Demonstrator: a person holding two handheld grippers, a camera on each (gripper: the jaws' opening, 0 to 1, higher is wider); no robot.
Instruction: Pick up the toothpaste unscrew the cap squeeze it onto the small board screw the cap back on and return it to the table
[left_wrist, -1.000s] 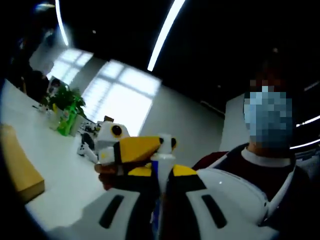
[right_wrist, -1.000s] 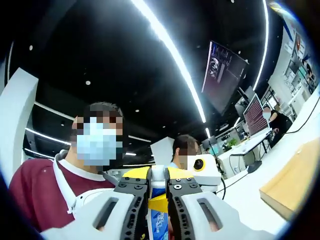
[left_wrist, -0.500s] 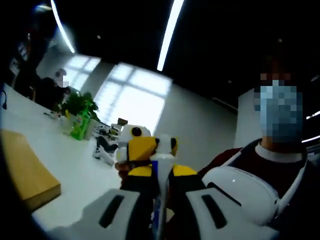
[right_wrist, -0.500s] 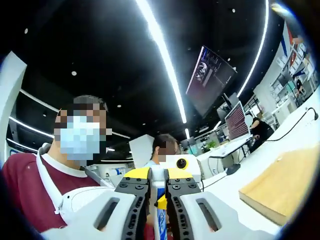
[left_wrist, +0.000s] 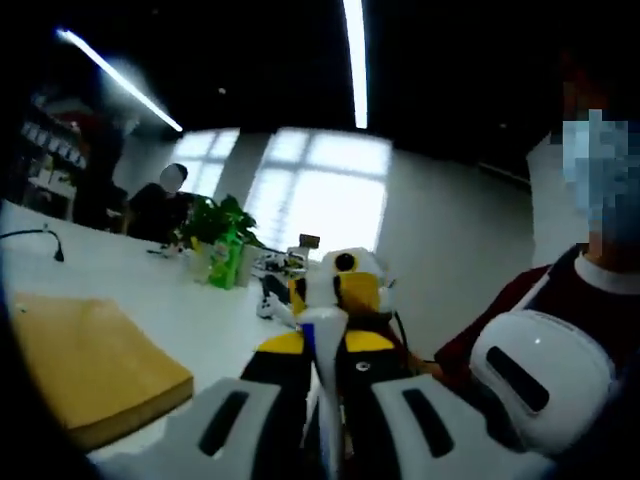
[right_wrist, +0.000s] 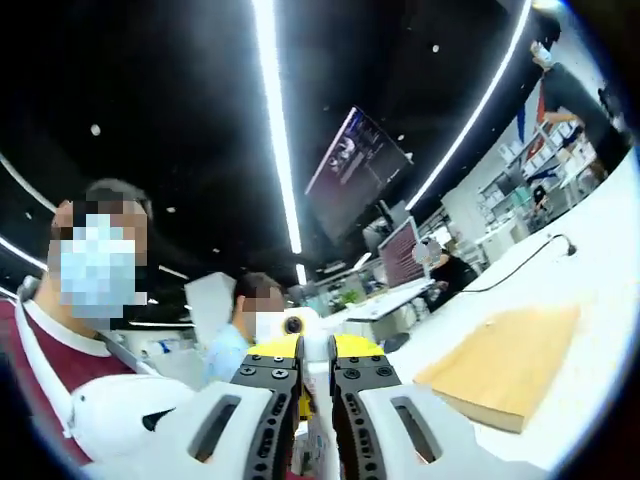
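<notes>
In the left gripper view, the left hand-held gripper (left_wrist: 322, 372) rises from the lower centre of the frame. Its jaws are closed nearly together on the toothpaste (left_wrist: 322, 345), a white tube with a blue stripe, which is held between the yellow-tipped jaw ends. Directly beyond the tube, the right hand-held gripper (left_wrist: 345, 290) is seen facing the camera at frame centre — white and yellow, touching or just beside the tube end; which of the two cannot be told.

In the right gripper view, the right gripper's own jaws are drawn close together at the lower centre of the frame, with the white tube (right_wrist: 316, 372) pinched between them. The left gripper (right_wrist: 292, 325) is visible just behind it.

The small board (left_wrist: 90, 365), a tan wooden slab, lies flat on the white worktop (left_wrist: 205, 315) at the lower left of the left gripper view, and at the right of the right gripper view (right_wrist: 500, 360). A green plant (left_wrist: 220, 225) with a green bottle stands further back on the worktop. A person in a dark red top (left_wrist: 500, 310) is seen at the right edge of the left gripper view.
</notes>
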